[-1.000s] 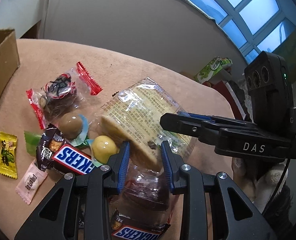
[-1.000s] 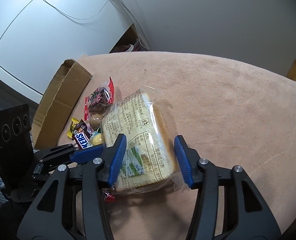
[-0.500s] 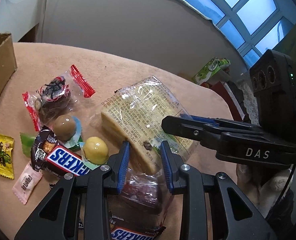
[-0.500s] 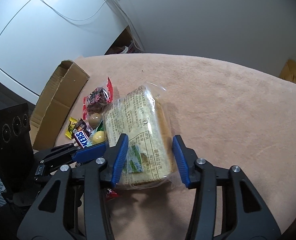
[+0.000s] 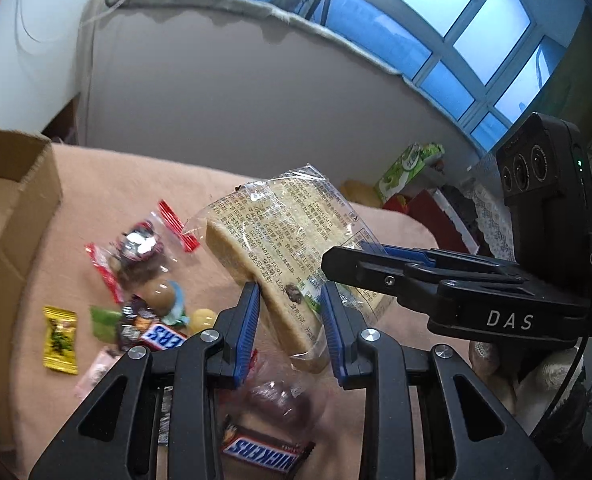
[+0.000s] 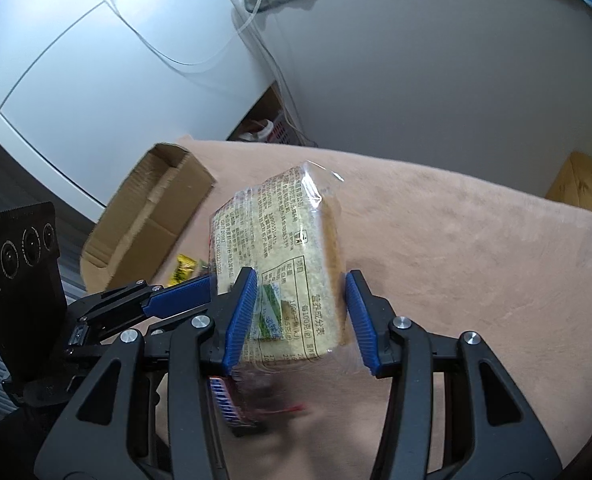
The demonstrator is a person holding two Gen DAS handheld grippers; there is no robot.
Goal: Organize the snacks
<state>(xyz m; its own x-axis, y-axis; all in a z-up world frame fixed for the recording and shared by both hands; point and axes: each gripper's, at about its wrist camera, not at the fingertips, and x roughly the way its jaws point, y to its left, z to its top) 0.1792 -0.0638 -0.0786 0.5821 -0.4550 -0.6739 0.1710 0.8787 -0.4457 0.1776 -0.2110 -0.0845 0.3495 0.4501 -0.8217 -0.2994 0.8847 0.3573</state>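
A bread packet (image 5: pixel 280 232) in a clear printed wrapper hangs tilted above the pink-covered table (image 6: pixel 475 240). My left gripper (image 5: pixel 290 300) is shut on its near edge, pads pressing both faces of the slice. In the right wrist view, my right gripper (image 6: pixel 300 284) is shut across the bread packet (image 6: pixel 280 240) at its near end. The right gripper (image 5: pixel 359 264) reaches in from the right in the left wrist view. The left gripper (image 6: pixel 184 296) comes in from the left in the right wrist view.
An open cardboard box (image 5: pixel 12 208) stands at the table's left edge. Loose snacks lie below the bread: two Snickers bars (image 5: pixel 262 452), a yellow candy (image 5: pixel 60 340), a red-edged packet (image 5: pixel 136 252), round wrapped sweets (image 5: pixel 160 292) and a clear packet (image 5: pixel 280 400). A green box (image 5: pixel 407 168) sits beyond the table.
Both grippers have risen with the bread packet, which has come off the table and tilted up. The loose snacks stay where they were.
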